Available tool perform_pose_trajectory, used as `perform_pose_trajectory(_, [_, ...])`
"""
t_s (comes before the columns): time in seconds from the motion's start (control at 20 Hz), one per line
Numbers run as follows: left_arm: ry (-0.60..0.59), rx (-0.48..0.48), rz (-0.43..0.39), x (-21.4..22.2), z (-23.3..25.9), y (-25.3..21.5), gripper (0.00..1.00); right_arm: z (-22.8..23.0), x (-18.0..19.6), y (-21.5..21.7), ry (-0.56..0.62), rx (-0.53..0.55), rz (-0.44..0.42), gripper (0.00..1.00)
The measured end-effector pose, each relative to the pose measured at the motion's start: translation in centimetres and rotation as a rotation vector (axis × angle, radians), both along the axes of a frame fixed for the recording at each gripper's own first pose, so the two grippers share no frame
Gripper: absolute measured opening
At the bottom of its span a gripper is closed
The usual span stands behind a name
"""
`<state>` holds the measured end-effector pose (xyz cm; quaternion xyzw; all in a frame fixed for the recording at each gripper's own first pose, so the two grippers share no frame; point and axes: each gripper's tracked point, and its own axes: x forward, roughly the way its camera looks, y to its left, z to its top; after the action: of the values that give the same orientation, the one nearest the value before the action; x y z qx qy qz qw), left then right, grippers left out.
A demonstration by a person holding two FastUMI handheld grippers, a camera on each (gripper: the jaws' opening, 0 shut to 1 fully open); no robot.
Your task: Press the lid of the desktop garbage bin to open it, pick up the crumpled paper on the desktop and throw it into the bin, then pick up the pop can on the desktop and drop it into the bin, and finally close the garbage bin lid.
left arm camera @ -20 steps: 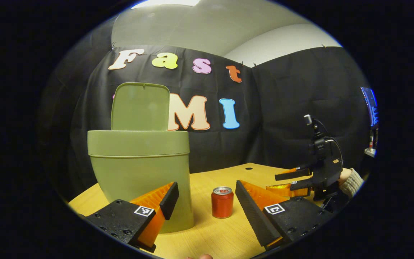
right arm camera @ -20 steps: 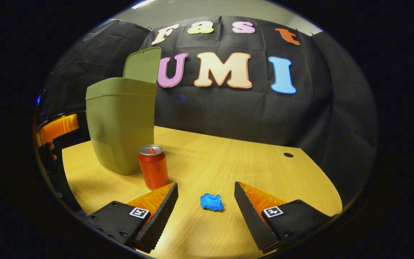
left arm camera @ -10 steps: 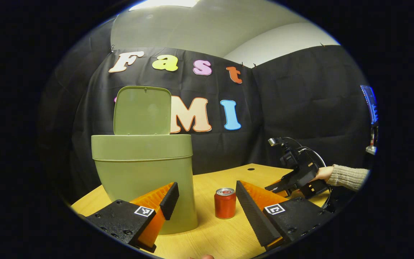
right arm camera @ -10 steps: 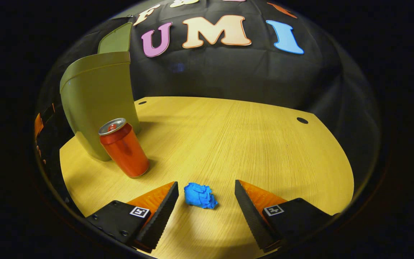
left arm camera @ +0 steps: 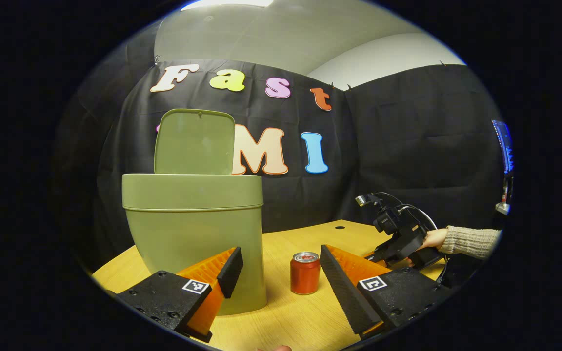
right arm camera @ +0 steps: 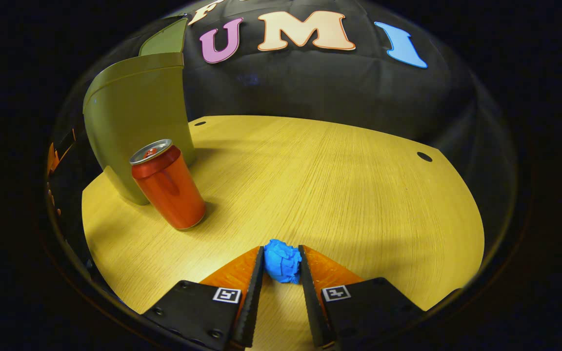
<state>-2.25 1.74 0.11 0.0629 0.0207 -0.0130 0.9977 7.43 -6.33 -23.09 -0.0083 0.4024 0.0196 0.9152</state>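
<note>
The olive-green bin [left arm camera: 195,234] stands on the table with its lid [left arm camera: 194,142] tipped up at the back; it also rises at the left in the right gripper view [right arm camera: 137,117]. A red pop can [left arm camera: 305,273] stands upright beside the bin [right arm camera: 169,184]. My right gripper [right arm camera: 281,261] is down at the tabletop, shut on the blue crumpled paper [right arm camera: 282,260], which sits pinched between both fingers. My left gripper [left arm camera: 281,261] hovers open in front of the bin and can, holding nothing. The right gripper [left arm camera: 398,239] also appears at the right in the left gripper view, held by a hand.
The yellow wooden table [right arm camera: 339,185] has a curved far edge and small round holes [right arm camera: 424,156] near the back. Black cloth walls close the booth behind. A sleeved hand [left arm camera: 461,240] reaches in from the right. A screen [left arm camera: 503,144] glows at far right.
My right gripper has lowered toward the table and shut on the blue paper, which earlier lay loose between the open fingers. My left gripper has barely shifted.
</note>
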Motion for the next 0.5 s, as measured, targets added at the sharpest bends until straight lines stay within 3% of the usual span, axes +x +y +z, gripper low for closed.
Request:
perform_pose_trajectory(0.2, [0.01,-0.006,-0.001,0.0,-0.3,0.0,0.95,0.5,-1.1,0.5,0.007,-0.058,0.045,0.31])
perform_pose_trajectory(0.5, [0.024,-0.015,-0.018,0.3,-0.8,-0.6,0.95,6.9,-0.7,3.4,-0.077,-0.078,0.114,0.31])
